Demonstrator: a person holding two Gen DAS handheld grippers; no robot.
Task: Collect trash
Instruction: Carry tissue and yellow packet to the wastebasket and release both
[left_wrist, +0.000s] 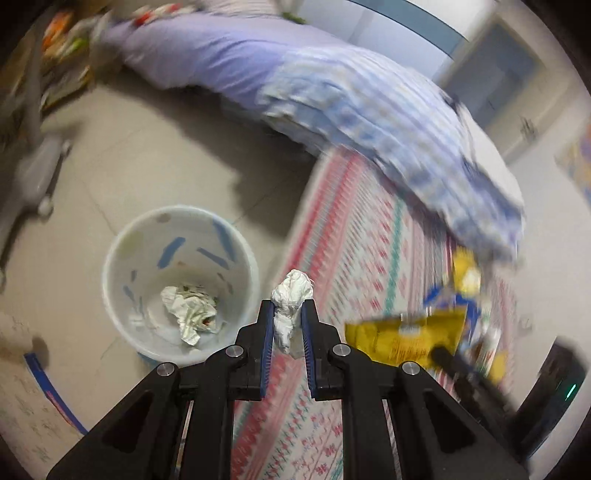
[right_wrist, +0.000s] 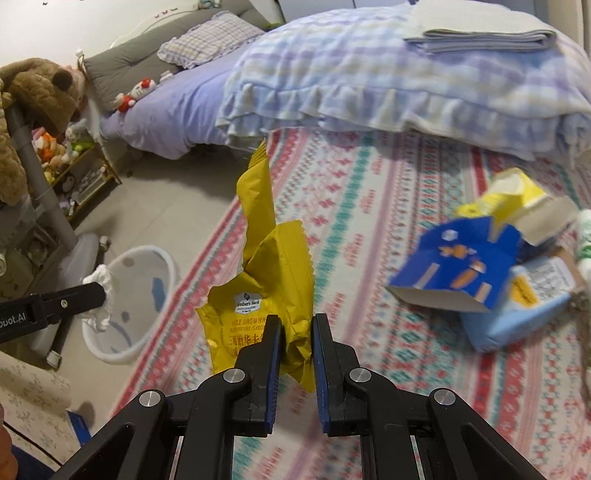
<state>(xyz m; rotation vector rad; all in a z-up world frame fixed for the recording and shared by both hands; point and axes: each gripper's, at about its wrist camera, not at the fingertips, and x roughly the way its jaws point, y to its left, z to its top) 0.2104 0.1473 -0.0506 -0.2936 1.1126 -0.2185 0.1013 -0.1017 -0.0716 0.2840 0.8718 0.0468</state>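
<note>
My left gripper has its fingers pinching a crumpled white tissue, held just right of the white bin and above the patterned rug. Another crumpled tissue lies inside the bin. My right gripper pinches a yellow snack wrapper over the rug, farther right of the bin. Blue and yellow cartons lie farther right still; the bed stands beyond the bin

Beige tiled floor; patterned rug; bed, checked quilt.
</note>
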